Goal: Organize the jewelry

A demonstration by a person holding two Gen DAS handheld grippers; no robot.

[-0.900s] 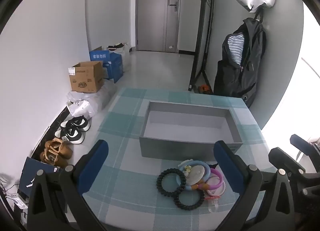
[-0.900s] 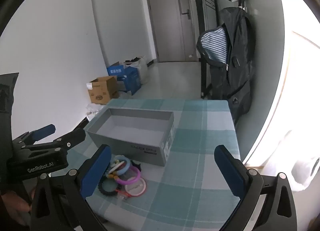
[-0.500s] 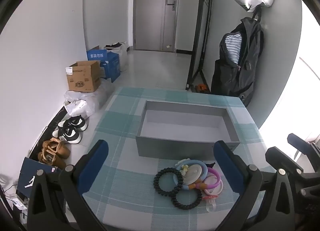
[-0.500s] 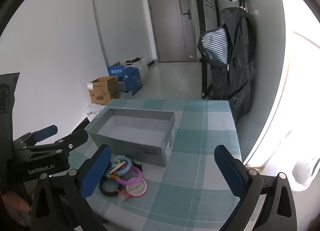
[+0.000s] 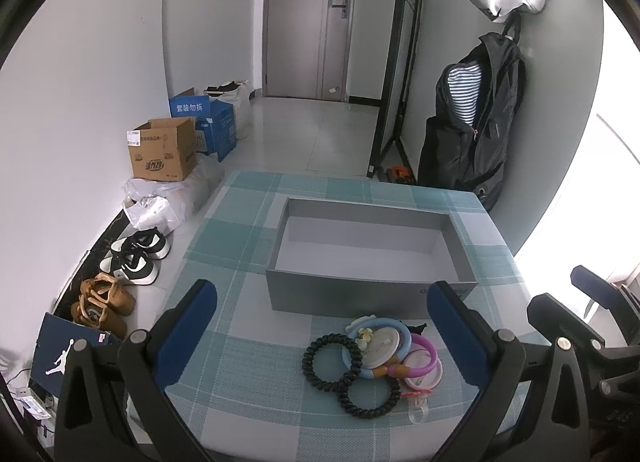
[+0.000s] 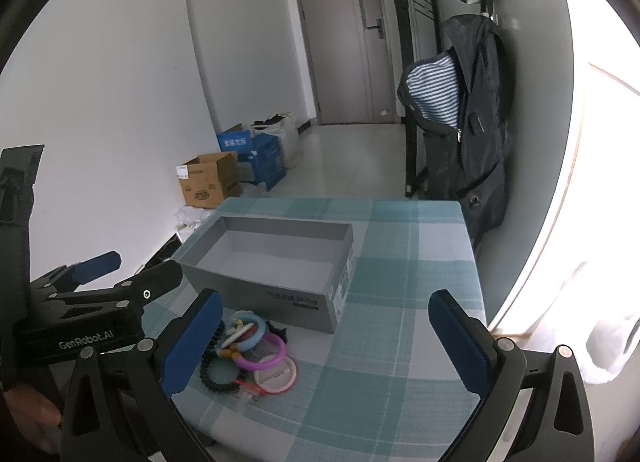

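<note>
A table under a teal-and-white checked cloth (image 5: 240, 326) stands in a white-walled room with a grey door at the far end. On the cloth sits an open rectangular grey cardboard box (image 5: 372, 294), its long axis running left to right across the left wrist view and its open top facing up; dark print on its near wall is too small to read.

Just in front of the box lies the jewelry, a touching, overlapping heap: two black coiled spiral rings (image 5: 328, 358) side by side nearest the camera, a pale blue ring (image 5: 404, 338), a purple ring (image 5: 428, 350), a round pink-rimmed compact (image 6: 276, 376) and a small clear clip (image 5: 418, 414).

The left gripper (image 5: 322, 342) hovers above the near table edge with its blue-padded jaws spread wide, the heap between them and nothing held. The right gripper (image 6: 326, 346) is likewise spread wide and empty, hovering right of the heap.

Readable writing: "GenRobot.AI" on the left gripper's body in the right wrist view, a white Jumpman logo on a navy shoebox (image 5: 60, 354) on the floor, and Chinese characters on a blue carton flap (image 5: 188, 107) beside a brown cardboard box (image 5: 162, 156).

Compared with 0.9 s ago, the left wrist view has risen and pulled back slightly, so the box and heap sit a little higher in frame; nothing on the table has moved.
</note>
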